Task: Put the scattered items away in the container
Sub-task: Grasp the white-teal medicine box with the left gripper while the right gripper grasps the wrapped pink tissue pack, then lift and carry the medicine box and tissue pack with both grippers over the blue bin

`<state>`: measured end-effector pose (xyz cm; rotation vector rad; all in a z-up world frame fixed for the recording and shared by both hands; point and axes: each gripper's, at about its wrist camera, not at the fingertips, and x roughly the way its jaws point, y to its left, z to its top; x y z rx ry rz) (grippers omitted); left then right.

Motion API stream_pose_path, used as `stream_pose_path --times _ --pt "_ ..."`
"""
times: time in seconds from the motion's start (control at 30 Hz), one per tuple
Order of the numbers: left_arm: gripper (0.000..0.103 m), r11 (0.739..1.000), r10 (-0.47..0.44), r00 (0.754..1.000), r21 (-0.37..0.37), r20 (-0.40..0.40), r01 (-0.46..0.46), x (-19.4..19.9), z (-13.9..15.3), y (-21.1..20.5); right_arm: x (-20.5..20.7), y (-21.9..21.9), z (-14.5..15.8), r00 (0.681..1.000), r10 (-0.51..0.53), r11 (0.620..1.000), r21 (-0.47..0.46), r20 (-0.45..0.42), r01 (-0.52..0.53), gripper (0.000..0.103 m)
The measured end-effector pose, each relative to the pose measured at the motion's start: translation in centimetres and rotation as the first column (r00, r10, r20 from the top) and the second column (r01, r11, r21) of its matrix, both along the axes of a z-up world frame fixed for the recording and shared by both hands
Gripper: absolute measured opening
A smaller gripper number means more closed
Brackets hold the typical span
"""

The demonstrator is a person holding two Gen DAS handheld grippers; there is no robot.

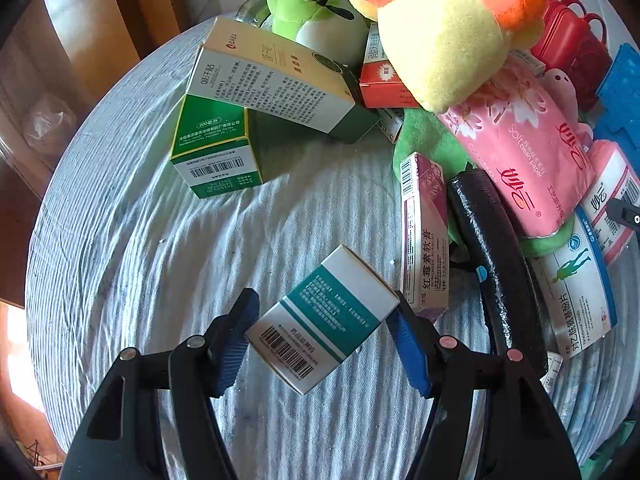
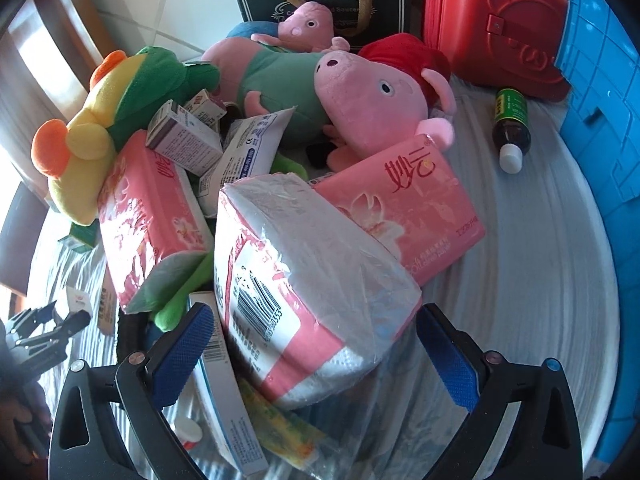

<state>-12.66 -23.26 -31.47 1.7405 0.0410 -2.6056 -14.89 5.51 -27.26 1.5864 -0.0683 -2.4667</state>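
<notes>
- Currently left gripper has its blue pads on either side of a white-and-teal medicine box; the box sits tilted between them, barcode end nearest the camera. Left pad touches its corner, right pad is at its far corner; can't tell if it's firmly clamped or lifted off the striped cloth.
- Right gripper is spread wide around a plastic-wrapped pink tissue pack, neither pad touching the wrap. Pack lies at an angle, barcode toward the left finger.
- Under that pack: a long white-and-blue box and a yellow sachet.
- Just past the left gripper: a purple-and-white ointment box standing on edge, against a black curved handle.
- Mid distance, left view: a green carton with a white-and-cream box leaning on top.
- Right view, mid: two more pink tissue packs, small boxes piled between them.
- Farther: yellow-and-orange plush, green plush, pink pig plush.
- Brown bottle lies alone on the cloth, white cap toward the camera.
- Far right: red plastic case and blue container, container's edge beside the bottle; interior not visible.
</notes>
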Motion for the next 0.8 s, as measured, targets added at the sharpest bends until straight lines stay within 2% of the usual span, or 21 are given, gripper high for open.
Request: stream_pose_path --times 0.07,0.13,0.33,0.5,0.8 --pt "0.065 1.0 0.004 1.0 0.002 0.002 -0.004 0.3 0.0 -0.2 -0.2 -0.3 -0.3 1.0 0.015 1.0 -0.004 -0.007 -0.015 0.099" --pt "0.065 1.0 0.007 1.0 -0.001 0.004 -0.007 0.5 0.0 -0.5 -0.3 -0.7 -0.7 0.999 0.035 0.999 -0.002 -0.001 -0.035 0.082" --pt "0.065 1.0 0.015 1.0 -0.008 0.0 -0.015 0.8 0.2 -1.1 0.3 -0.8 0.1 0.998 0.05 0.999 -0.016 -0.023 -0.051 0.06" --pt "0.065 1.0 0.013 1.0 -0.009 -0.011 -0.013 1.0 0.8 -0.6 1.0 -0.4 0.9 0.999 0.045 0.998 -0.039 -0.03 -0.047 0.053" --pt "0.065 1.0 -0.001 0.999 -0.005 -0.044 0.001 0.9 2.8 -0.1 2.2 0.1 4.3 0.996 0.035 0.998 -0.04 -0.084 -0.039 0.053"
